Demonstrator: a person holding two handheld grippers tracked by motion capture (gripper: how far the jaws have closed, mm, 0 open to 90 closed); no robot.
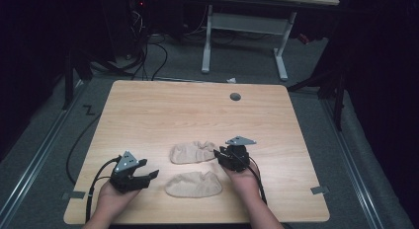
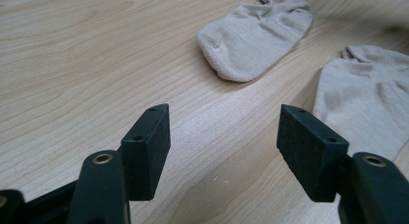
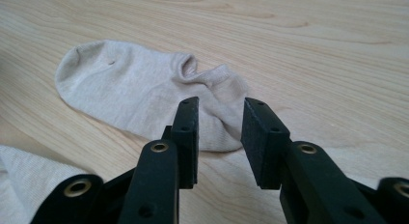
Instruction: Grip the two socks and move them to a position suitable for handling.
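My right gripper [image 3: 219, 137] hangs low at the heel end of the far sock [image 3: 144, 96], jaws partly apart and pressing on nothing, the cuff lying just beyond the tips. That sock's long axis runs away to the left along the surface [image 1: 163, 115], toe farthest from me, so this hand is clearly the nearer one. The near sock [image 1: 193, 184] lies just towards the front edge, parallel to the first and apart from it. My left gripper [image 2: 224, 147] rests wide and empty near the front-left corner, both socks off to its right. Beyond the surface's far edge: grey floor, cables, a white desk frame [image 1: 244, 34].
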